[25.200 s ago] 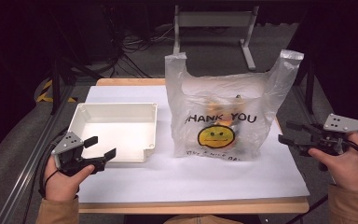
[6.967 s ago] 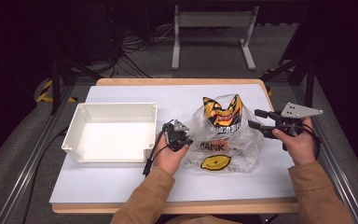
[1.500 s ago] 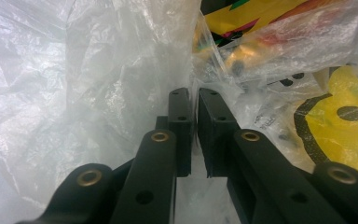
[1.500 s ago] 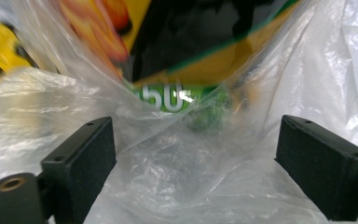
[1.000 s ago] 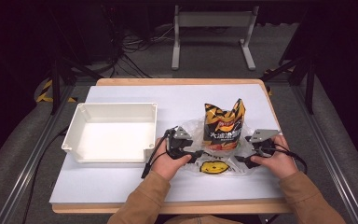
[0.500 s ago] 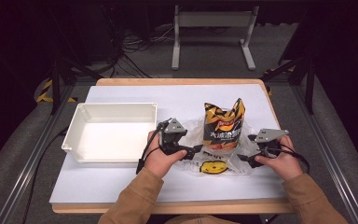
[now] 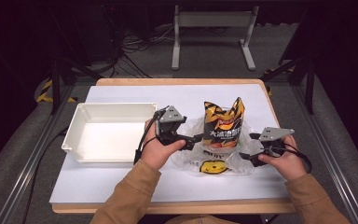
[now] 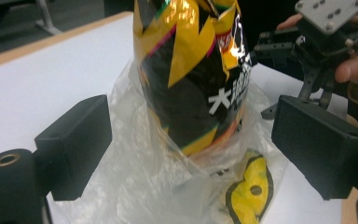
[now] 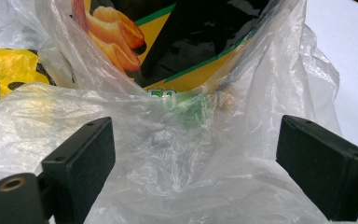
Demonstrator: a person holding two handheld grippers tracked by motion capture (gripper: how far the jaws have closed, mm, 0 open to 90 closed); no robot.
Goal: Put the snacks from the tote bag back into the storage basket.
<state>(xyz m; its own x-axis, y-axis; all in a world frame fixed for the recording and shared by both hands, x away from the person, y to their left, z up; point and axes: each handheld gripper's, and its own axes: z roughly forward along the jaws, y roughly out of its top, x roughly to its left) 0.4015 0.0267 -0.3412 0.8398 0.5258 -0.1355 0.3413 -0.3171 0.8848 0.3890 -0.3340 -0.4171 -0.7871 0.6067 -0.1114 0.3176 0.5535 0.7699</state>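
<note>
chip bag [image 7: 223,126] standing upright in the pushed-down plastic bag [image 7: 214,161] mid-table, our left gripper [image 7: 189,138] jaws just spread wide beside it, nothing pinched, right gripper [image 7: 251,147] gaping at the bag's crumpled edge, tray [image 7: 77,135] on the left, open mat [image 7: 121,186] up front

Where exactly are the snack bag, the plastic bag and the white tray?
snack bag [image 7: 223,127], high view, on its printed front.
plastic bag [image 7: 214,165], high view, on the yellow smiley print.
white tray [image 7: 113,107], high view, on its far rim.
</note>
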